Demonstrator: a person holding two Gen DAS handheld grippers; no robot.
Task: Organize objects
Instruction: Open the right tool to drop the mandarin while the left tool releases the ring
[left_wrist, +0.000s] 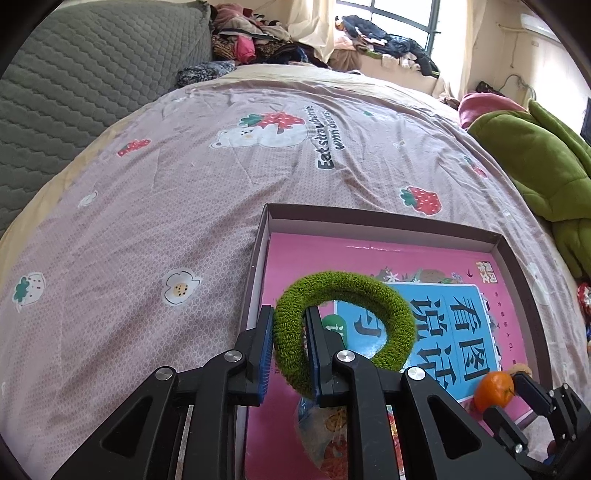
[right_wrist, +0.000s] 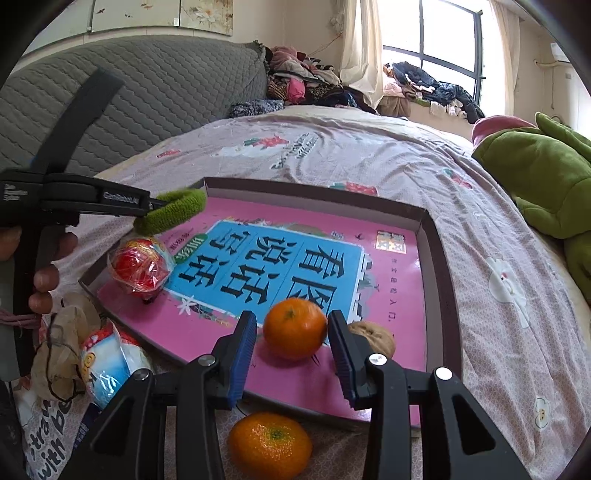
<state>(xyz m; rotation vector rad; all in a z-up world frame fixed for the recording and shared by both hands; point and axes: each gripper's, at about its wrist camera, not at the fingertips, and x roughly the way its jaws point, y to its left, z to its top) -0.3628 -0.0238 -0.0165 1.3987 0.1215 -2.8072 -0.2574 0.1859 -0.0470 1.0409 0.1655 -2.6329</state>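
A green terry hair tie (left_wrist: 343, 325), soft, light and springy, hangs pinched in my left gripper (left_wrist: 290, 350) above the near-left part of the shallow box (left_wrist: 388, 216) on the bed (left_wrist: 166, 192). The gripper's pads clamp one side of the loop, one pad outside, one through the hole, and the free part arcs over the pink picture book (left_wrist: 369, 258) lining the box. Taking it by the band like this seems right to me: it squashes without harm and its nap should not slip.

Toward the box's near edge, my right gripper (right_wrist: 291, 347) brackets a mandarin (right_wrist: 294, 328) resting on the book. The right pad touches the peel, a gap shows at the left pad, so the fruit is not clenched. Its skin looks glossy and bruisable; I judge a gentle grip across the widest part is best. A walnut (right_wrist: 375, 336) sits just behind the right finger. A red-wrapped ball (right_wrist: 142, 264) lies in the box's near-left corner, under the hair tie. Outside the box, a second mandarin (right_wrist: 269, 445) sits just before its near edge, with a blue-and-white packet (right_wrist: 110, 365) and crumpled paper (right_wrist: 59, 354) beside its left corner.

My gripper's arms hide part of the book's cover, and the packet's print is too warped to read.
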